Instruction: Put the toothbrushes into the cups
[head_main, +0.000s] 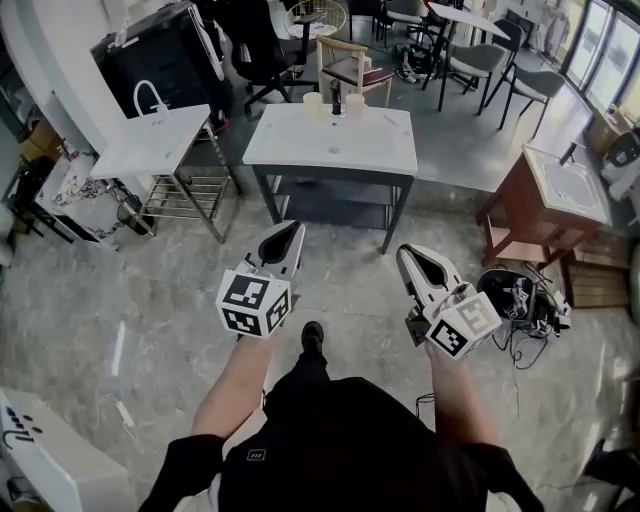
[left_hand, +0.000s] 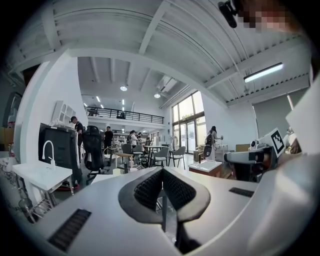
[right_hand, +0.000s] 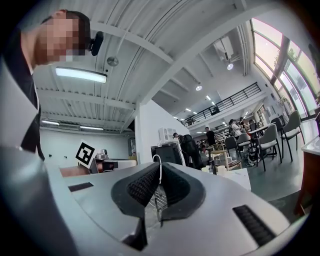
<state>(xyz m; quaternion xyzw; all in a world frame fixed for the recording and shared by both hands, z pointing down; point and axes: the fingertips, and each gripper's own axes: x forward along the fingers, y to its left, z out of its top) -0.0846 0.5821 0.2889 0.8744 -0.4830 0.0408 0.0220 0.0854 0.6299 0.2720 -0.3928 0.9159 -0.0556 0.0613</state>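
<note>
Head view: two cups (head_main: 313, 103) (head_main: 354, 103), two grippers (head_main: 293, 228) (head_main: 404, 254)

The white bench (head_main: 385, 150) carries a dark faucet (head_main: 336, 103) at its far edge. A pale cup (head_main: 313, 102) stands just left of the faucet, a second cup (head_main: 355, 102) just right.

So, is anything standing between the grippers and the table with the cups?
Nothing visible does. Only bare floor lies between the left gripper, the right gripper and the white table bearing the cups. Both grippers are shut and empty.
</note>
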